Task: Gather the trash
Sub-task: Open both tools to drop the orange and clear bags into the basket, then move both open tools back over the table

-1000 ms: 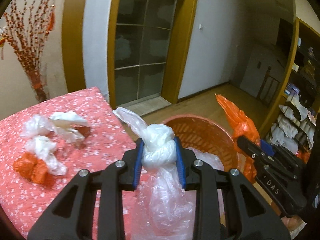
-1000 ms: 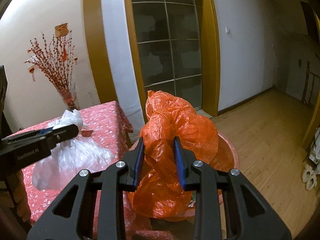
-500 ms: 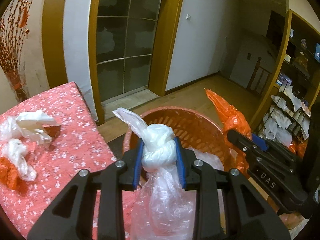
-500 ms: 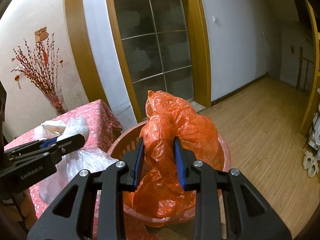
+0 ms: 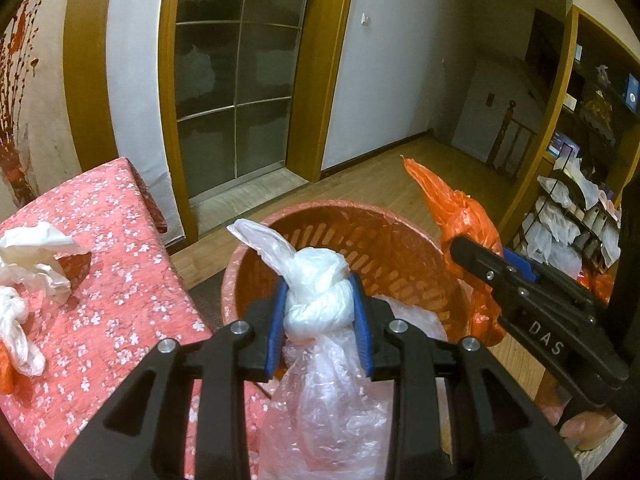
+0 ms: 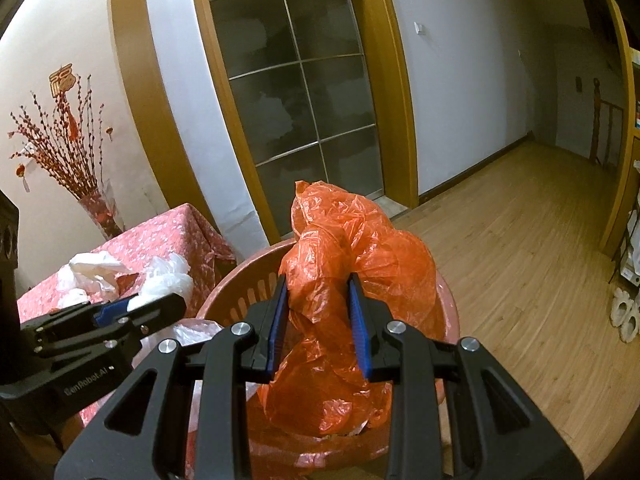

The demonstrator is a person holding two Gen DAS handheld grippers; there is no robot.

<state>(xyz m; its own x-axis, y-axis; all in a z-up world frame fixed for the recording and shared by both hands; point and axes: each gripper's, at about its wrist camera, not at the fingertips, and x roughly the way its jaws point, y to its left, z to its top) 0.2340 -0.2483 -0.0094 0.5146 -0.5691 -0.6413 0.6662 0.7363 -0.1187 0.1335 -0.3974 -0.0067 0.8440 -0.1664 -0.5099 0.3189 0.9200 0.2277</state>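
Observation:
My left gripper (image 5: 319,304) is shut on the knot of a clear white plastic bag (image 5: 320,400), which hangs over the near rim of an orange slatted basket (image 5: 372,236). My right gripper (image 6: 318,308) is shut on a crumpled orange plastic bag (image 6: 352,256) held above the same basket (image 6: 240,296). The right gripper and its orange bag also show in the left wrist view (image 5: 460,216), at the basket's right side. The left gripper shows in the right wrist view (image 6: 120,312) at the left.
A table with a red flowered cloth (image 5: 104,264) stands left of the basket and carries white crumpled bags (image 5: 32,252). A vase of red branches (image 6: 96,208) stands at its far end. A glass door (image 6: 296,92), wooden floor (image 6: 512,240) and a shelf with bags (image 5: 568,216) lie beyond.
Both grippers have moved from over the table toward the basket, carrying their bags. The basket now lies right under both bags and the table has slid off to the left.

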